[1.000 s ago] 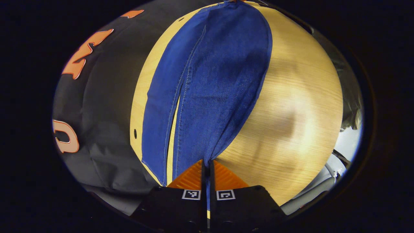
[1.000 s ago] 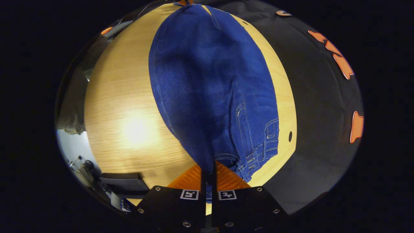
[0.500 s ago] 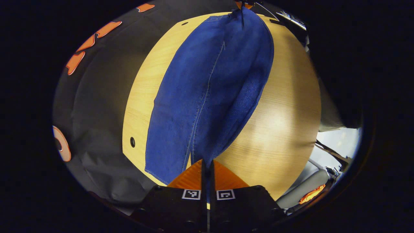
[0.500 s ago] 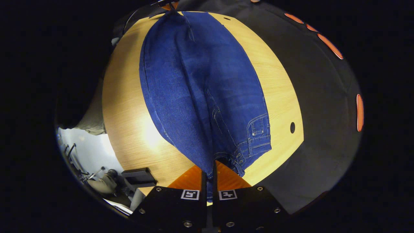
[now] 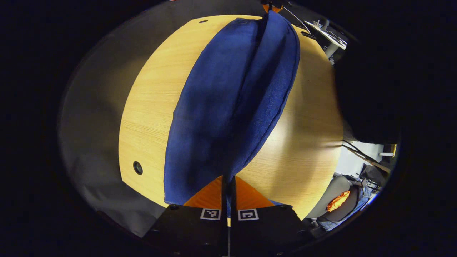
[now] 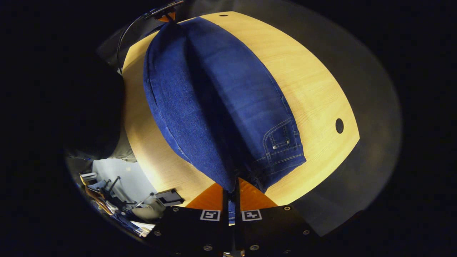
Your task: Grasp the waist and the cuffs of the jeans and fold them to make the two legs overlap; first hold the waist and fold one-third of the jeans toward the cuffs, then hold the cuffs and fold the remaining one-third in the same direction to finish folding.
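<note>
Left gripper — both fingers pinched together on an edge of the jeans, denim caught between them. From the grip the blue cloth stretches away lengthwise over the wooden table, sagging into a long fold with a dark crease down its middle. At the far end the other gripper holds the cloth, seen very small, jaw state unclear. A round hole sits in the tabletop left of the jeans. Beyond the table's right edge — an orange item, blurred.
</note>
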Action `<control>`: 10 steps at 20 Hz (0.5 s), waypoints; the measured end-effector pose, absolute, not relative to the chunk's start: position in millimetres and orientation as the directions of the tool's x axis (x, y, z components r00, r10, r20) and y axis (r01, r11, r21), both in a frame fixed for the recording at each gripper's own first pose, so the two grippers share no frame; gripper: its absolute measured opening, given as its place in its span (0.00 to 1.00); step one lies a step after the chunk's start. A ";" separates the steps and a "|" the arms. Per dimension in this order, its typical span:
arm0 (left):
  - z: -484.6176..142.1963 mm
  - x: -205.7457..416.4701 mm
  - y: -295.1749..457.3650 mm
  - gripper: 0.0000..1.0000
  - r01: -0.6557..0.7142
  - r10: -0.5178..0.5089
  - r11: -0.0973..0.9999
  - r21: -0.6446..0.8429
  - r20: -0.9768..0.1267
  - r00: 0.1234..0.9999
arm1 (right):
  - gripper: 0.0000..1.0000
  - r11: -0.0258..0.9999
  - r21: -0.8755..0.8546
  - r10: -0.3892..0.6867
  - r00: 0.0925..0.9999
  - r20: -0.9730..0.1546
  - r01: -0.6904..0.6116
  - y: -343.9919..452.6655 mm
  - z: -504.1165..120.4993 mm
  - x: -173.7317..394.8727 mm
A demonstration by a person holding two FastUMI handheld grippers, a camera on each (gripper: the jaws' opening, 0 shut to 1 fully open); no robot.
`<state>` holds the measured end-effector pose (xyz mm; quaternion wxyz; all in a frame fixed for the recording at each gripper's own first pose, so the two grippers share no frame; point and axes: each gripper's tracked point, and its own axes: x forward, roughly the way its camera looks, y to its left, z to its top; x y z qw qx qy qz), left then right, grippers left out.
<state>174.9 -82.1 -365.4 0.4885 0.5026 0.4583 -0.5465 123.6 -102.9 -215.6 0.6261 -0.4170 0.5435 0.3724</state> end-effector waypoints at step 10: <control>-443.0 303.0 -120.5 0.05 0.976 -0.056 -0.151 0.157 -0.987 0.151 | 0.08 0.535 -0.246 -0.075 0.245 -0.967 -0.808 -86.5 -267.6 236.6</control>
